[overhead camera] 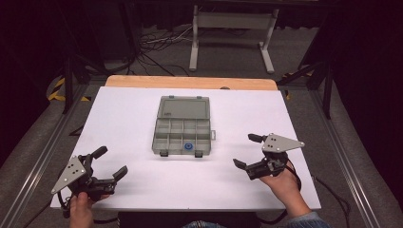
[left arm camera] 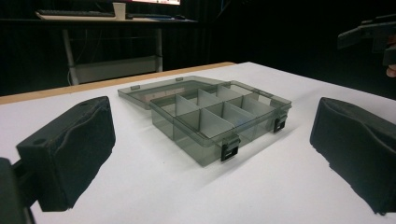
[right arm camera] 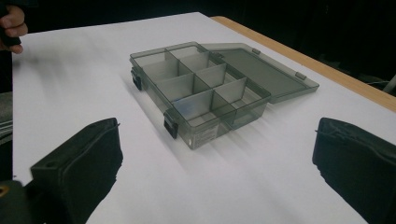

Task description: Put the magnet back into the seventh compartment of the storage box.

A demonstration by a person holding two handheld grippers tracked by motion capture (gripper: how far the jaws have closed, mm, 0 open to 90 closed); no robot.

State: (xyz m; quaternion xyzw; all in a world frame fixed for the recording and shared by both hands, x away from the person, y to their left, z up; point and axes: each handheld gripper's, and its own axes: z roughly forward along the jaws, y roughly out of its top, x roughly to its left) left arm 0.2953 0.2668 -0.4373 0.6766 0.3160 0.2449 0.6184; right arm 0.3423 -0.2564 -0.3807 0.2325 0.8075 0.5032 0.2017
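both my grippers hung low over the white table (overhead camera: 119,118), jaws spread wide and holding nothing: left gripper (overhead camera: 110,164), right gripper (overhead camera: 246,151). ahead, between the two, sat the grey organizer box (overhead camera: 182,131), lid open, blue piece (overhead camera: 188,146) inside.

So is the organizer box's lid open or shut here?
Open. The organizer box has its lid folded flat back on the table, leaving the divided compartments uncovered; a blue item lies in one.

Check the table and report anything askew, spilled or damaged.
Nothing stands out. The organizer box lies flat with its lid folded open behind it, a blue ring inside one compartment. Left gripper and right gripper sit open, apart from it.
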